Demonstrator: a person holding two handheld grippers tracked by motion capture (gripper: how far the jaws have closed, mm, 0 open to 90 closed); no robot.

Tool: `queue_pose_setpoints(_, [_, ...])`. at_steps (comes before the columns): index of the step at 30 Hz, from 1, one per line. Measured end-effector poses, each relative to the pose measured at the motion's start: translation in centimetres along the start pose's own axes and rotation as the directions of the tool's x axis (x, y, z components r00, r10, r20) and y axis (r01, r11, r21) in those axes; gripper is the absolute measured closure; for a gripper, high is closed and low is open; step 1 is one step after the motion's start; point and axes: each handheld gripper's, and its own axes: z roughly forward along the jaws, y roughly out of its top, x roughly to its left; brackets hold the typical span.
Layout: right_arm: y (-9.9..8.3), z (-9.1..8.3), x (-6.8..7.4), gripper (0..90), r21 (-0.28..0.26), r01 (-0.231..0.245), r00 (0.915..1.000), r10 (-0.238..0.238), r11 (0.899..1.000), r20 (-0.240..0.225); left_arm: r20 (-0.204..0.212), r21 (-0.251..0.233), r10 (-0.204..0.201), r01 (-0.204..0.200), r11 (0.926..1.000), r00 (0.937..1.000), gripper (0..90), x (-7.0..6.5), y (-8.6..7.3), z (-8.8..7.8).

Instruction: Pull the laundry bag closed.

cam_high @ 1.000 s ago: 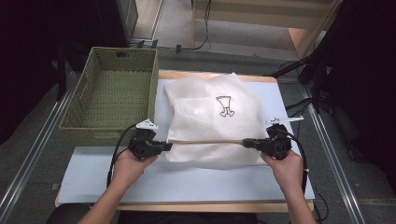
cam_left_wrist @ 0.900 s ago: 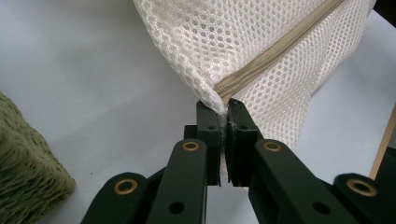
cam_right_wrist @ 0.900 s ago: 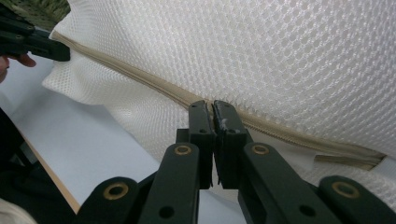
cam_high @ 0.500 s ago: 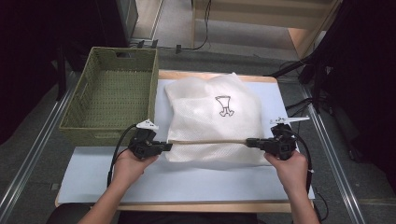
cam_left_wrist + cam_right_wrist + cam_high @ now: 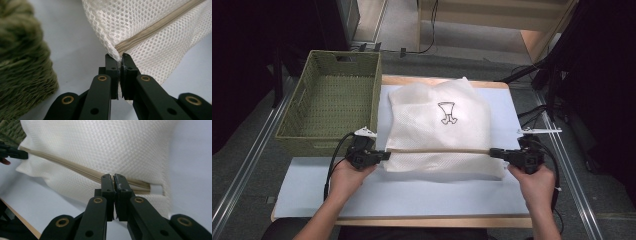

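A white mesh bag (image 5: pixel 437 120) with a black emblem lies on the pale mat (image 5: pixel 412 195). A beige zipper (image 5: pixel 437 150) runs across its near side. My left gripper (image 5: pixel 386 155) is shut on the bag's left corner, right at the zipper's end (image 5: pixel 120 58). My right gripper (image 5: pixel 492 151) is shut at the zipper line near its right end (image 5: pixel 113 178); what its pads pinch is hidden between them. In the right gripper view the zipper (image 5: pixel 62 165) stretches away to the left gripper (image 5: pixel 12 153). The mesh bag (image 5: pixel 150 22) rises slightly off the mat at the left corner.
A green woven basket (image 5: pixel 327 142) stands empty at the table's left, close beside the left gripper, and its wall (image 5: pixel 22 62) shows in the left gripper view. The wooden table edge (image 5: pixel 432 222) runs along the front. Cables and dark equipment (image 5: pixel 562 90) lie off the right side.
My right gripper has slid to the right along the zipper, toward the bag's right edge. The left gripper has held still on the corner.
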Motion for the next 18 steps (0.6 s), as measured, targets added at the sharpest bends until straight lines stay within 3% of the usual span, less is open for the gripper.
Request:
queue_pose_setpoints(3, [0.0, -0.1, -0.2, 88.7, -0.008, 0.003, 0.9998, -0.003, 1.000, 0.019, -0.012, 0.011, 0.017, -0.017, 0.9998, 0.9998, 87.2, -0.3, 0.0, 0.2])
queue_pose_setpoints(6, [0.0, 0.3, -0.1, 88.6, 0.005, 0.013, 0.9995, -0.013, 1.000, 0.030, 0.006, -0.010, -0.001, 0.001, 0.9999, 1.0000, 87.0, 0.1, 0.0, -0.1])
queue_pose_setpoints(18, [-0.1, 1.0, -0.5, 88.4, 0.017, 0.006, 0.9997, -0.007, 1.000, 0.023, -0.001, -0.013, 0.016, -0.016, 0.9998, 0.9999, 86.2, 0.1, 0.0, -0.2])
